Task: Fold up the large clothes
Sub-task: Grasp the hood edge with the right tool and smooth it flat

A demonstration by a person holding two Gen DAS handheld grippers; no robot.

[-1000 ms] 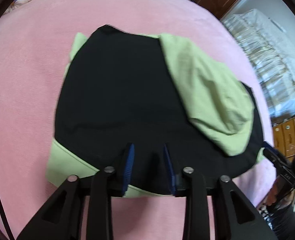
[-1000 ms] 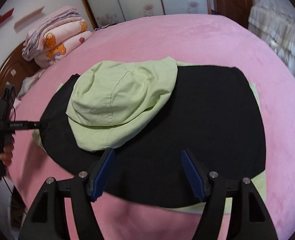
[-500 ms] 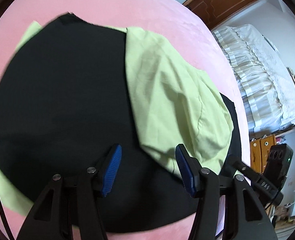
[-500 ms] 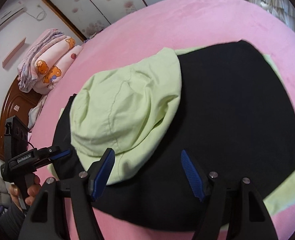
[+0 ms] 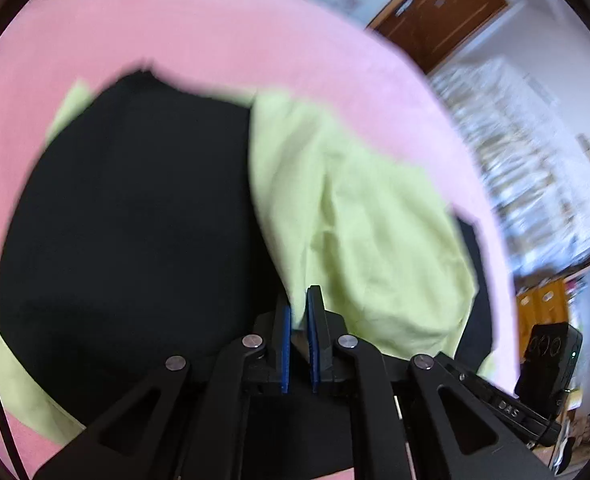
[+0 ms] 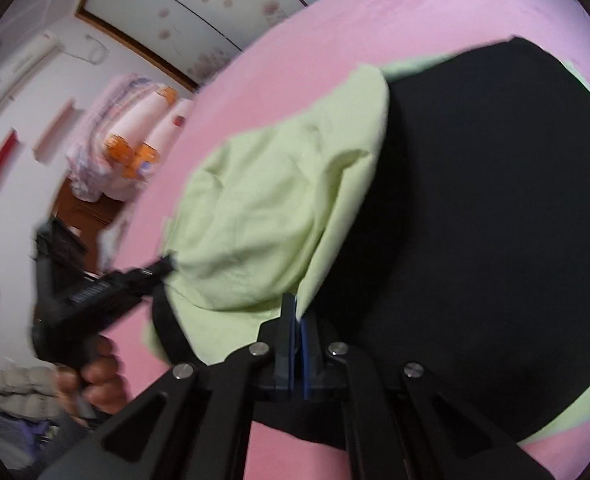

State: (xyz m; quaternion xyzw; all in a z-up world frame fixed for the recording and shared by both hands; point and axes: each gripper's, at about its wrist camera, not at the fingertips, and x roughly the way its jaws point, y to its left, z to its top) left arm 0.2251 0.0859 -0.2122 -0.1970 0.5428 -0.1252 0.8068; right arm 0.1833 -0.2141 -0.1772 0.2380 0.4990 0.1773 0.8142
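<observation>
jacket (image 5: 127,220) flat on the pink bed (image 5: 175,36), green hood (image 5: 359,224) on top | left gripper (image 5: 299,320) and right gripper (image 6: 297,320) both pinch the hood's near edge | pull together, slow, keep it smooth

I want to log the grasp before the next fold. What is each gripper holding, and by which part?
Both hold the garment's green hood: the left gripper and the right gripper each pinch its near edge.
</observation>
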